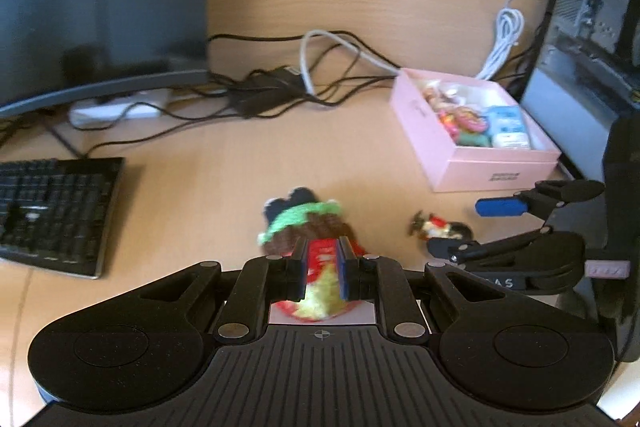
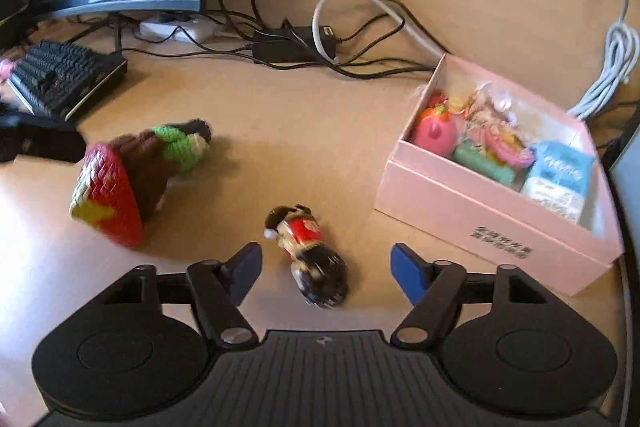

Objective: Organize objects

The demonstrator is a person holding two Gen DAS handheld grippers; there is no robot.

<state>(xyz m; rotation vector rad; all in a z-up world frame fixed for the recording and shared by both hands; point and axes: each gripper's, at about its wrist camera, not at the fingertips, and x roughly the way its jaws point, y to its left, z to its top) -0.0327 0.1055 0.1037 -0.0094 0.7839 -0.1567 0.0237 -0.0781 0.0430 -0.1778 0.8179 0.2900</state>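
Straddling the small figurine (image 2: 306, 255), the right gripper (image 2: 326, 271) stands wide open, holding nothing; the toy lies on the desk (image 2: 320, 127) between the blue pads, long axis running roughly 11 to 5 o'clock, closer to the left pad. Left gripper (image 1: 323, 269) is clamped narrow on the crocheted strawberry toy (image 1: 308, 227). Pink box (image 2: 480, 219) sits at 2 o'clock from the right gripper, already part filled. Judgement: right arm is nearer the figurine; closing needs slight rightward centring.
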